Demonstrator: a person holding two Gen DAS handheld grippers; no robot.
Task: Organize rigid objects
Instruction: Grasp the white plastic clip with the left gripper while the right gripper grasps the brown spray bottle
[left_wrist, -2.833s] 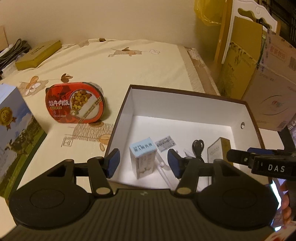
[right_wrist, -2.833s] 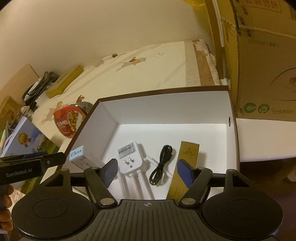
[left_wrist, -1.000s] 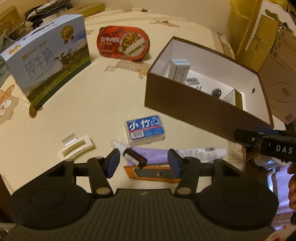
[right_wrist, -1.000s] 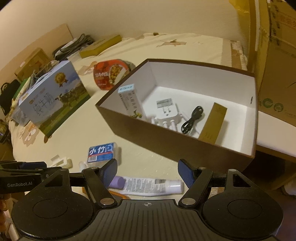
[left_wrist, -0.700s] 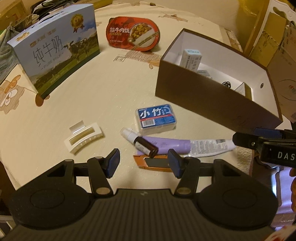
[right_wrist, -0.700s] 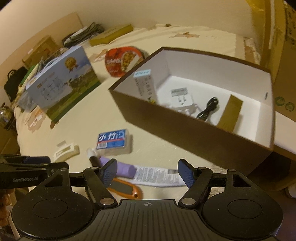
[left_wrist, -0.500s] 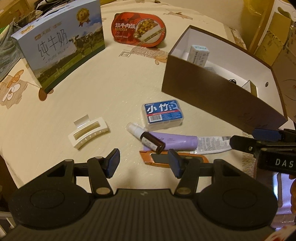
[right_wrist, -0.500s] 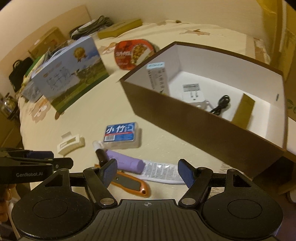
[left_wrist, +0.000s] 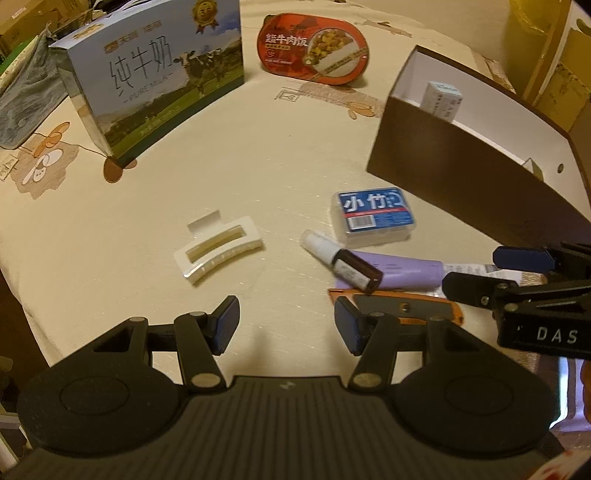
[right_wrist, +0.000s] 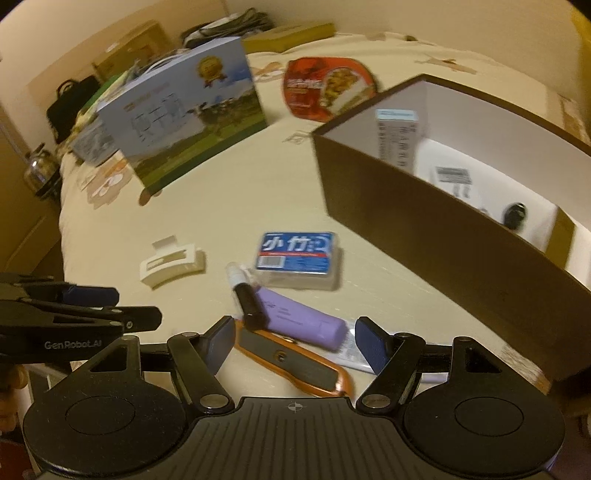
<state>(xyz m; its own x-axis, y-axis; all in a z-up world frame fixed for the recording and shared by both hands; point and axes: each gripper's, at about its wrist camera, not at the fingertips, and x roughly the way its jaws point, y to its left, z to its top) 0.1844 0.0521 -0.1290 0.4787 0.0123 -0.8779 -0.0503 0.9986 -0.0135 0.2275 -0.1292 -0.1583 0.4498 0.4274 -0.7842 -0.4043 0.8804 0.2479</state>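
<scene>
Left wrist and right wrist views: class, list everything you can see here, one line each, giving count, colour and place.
brown box: 1, brown outside, white inside, far right of table
small carton: 1, white and light blue, upright inside the box
milk carton: 1, blue and green, far left
meal tray: 1, red, far centre
hair clip: 1, white, centre left
blue case: 1, blue label, clear shell, near the box
small bottle: 1, dark with white cap, lying on the tube
purple tube: 1, purple, beside the case
utility knife: 1, orange and grey, nearest edge
table: 1, cream patterned cloth
left claw: 1, black with blue pads, open, empty
right claw: 1, same, open over the knife
</scene>
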